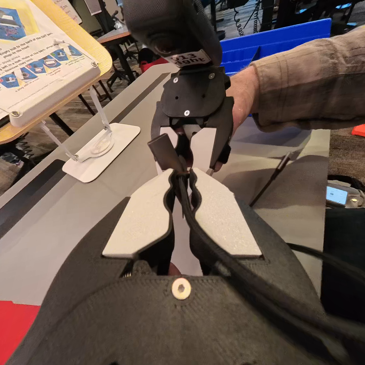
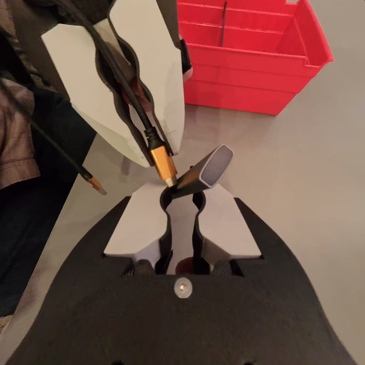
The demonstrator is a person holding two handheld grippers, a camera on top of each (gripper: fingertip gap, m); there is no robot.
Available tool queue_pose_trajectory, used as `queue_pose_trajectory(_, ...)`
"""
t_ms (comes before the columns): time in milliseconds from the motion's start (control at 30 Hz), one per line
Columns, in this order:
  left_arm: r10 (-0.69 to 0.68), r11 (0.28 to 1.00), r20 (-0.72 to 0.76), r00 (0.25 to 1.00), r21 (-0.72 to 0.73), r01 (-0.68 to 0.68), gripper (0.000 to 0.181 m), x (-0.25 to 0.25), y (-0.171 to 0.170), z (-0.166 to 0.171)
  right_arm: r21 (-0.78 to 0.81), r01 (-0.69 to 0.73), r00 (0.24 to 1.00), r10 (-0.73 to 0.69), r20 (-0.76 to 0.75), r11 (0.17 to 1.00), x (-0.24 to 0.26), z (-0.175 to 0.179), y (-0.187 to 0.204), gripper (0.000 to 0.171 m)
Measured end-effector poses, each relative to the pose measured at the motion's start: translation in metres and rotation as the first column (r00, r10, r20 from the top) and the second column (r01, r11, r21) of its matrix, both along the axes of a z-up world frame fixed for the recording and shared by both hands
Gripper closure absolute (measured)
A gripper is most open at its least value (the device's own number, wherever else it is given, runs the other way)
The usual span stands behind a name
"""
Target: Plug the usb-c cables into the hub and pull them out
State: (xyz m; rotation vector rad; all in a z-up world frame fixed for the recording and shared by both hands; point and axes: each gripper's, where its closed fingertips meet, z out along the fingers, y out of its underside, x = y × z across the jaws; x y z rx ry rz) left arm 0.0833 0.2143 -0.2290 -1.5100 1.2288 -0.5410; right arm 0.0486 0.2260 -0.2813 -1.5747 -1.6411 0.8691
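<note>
Here, on the far left, a white instruction card on a clear stand [image 1: 49, 65] sits on the grey counter [image 1: 59, 217]. Moving right, a spare orange-and-black plug end [image 2: 94, 182] hangs just off the counter's edge, touching nothing.

Next comes the left tool [image 2: 158, 156], its two white fingers [image 2: 83, 83] squeezed onto a black braided usb-c cable [image 2: 122, 83] just behind its orange metal plug [image 2: 164, 166]. The cable runs back between the fingers and out past the tool's black body. The plug's silver tip points down and right, right at the side of the dark grey slim metal hub [image 2: 199, 177]; I cannot tell whether it is already seated in a port.

The right tool [image 2: 183, 195] is clamped on that hub by its lower end, held above the counter and tilted, so the hub's blank grey end cap faces up and to the right. From the other side, a hand [image 1: 245, 98] in a brownish checked sleeve [image 1: 308, 83] grips the right tool.

Farther right, a red plastic divided bin [image 2: 246, 79] stands on the counter, and a blue bin [image 1: 276, 45] stands behind the sleeve.
</note>
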Motion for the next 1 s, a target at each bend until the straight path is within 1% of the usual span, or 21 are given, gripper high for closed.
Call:
queue_pose_trajectory(67, 0.023, 1.000, -0.010, 1.000, 0.003, -0.023, 0.170, -0.002, 0.003, 0.000, 0.014, 0.031, 1.000, -0.031, -0.005, 0.999, 0.001, 0.001, 0.005, 0.162)
queue_pose_trajectory(200, 0.064, 0.998, 0.017, 0.998, 0.012, -0.064, 0.169, -0.004, 0.009, 0.004, -0.078, 0.133, 0.988, -0.138, -0.073, 0.988, -0.005, 0.008, 0.013, 0.162)
queue_pose_trajectory(300, 0.076, 0.997, 0.030, 0.997, 0.004, -0.076, 0.169, -0.005, 0.010, 0.003, -0.075, 0.160, 0.982, -0.166, -0.085, 0.984, -0.006, 0.007, 0.014, 0.164)
queue_pose_trajectory(333, 0.071, 0.997, 0.031, 0.997, 0.005, -0.071, 0.170, -0.004, 0.009, 0.003, -0.050, 0.166, 0.981, -0.170, -0.089, 0.985, -0.005, 0.008, 0.016, 0.164)
queue_pose_trajectory(400, 0.072, 0.997, 0.026, 0.997, 0.029, -0.073, 0.169, -0.006, 0.010, 0.007, 0.035, 0.179, 0.981, -0.175, -0.086, 0.983, 0.000, 0.011, 0.020, 0.164)
queue_pose_trajectory(467, 0.071, 0.996, 0.030, 0.997, 0.045, -0.073, 0.170, -0.010, 0.011, 0.015, 0.160, 0.202, 0.979, -0.198, -0.040, 0.966, 0.008, 0.012, 0.029, 0.165)
queue_pose_trajectory(600, 0.088, 0.995, 0.056, 0.995, 0.048, -0.090, 0.170, -0.019, 0.017, 0.028, 0.382, 0.166, 0.985, -0.171, -0.022, 0.909, 0.016, 0.028, 0.032, 0.165)
queue_pose_trajectory(667, 0.096, 0.994, 0.059, 0.994, 0.054, -0.099, 0.170, -0.022, 0.019, 0.031, 0.480, 0.167, 0.985, -0.164, -0.048, 0.861, 0.018, 0.039, 0.034, 0.165)
queue_pose_trajectory(700, 0.099, 0.993, 0.058, 0.993, 0.060, -0.102, 0.170, -0.023, 0.019, 0.033, 0.531, 0.159, 0.986, -0.165, -0.037, 0.832, 0.019, 0.041, 0.036, 0.165)
queue_pose_trajectory(767, 0.098, 0.992, 0.065, 0.993, 0.068, -0.102, 0.170, -0.023, 0.019, 0.037, 0.650, 0.145, 0.982, -0.188, -0.003, 0.746, 0.023, 0.046, 0.041, 0.165)
queue_pose_trajectory(833, 0.097, 0.992, 0.071, 0.993, 0.077, -0.103, 0.170, -0.022, 0.017, 0.040, 0.734, 0.100, 0.981, -0.189, 0.038, 0.671, 0.024, 0.048, 0.041, 0.165)
queue_pose_trajectory(933, 0.086, 0.992, 0.079, 0.993, 0.085, -0.093, 0.170, -0.019, 0.014, 0.043, 0.800, 0.055, 0.980, -0.184, 0.071, 0.598, 0.020, 0.052, 0.038, 0.165)
queue_pose_trajectory(1000, 0.073, 0.993, 0.075, 0.995, 0.091, -0.079, 0.170, -0.016, 0.010, 0.043, 0.811, 0.032, 0.979, -0.182, 0.092, 0.584, 0.016, 0.052, 0.036, 0.165)
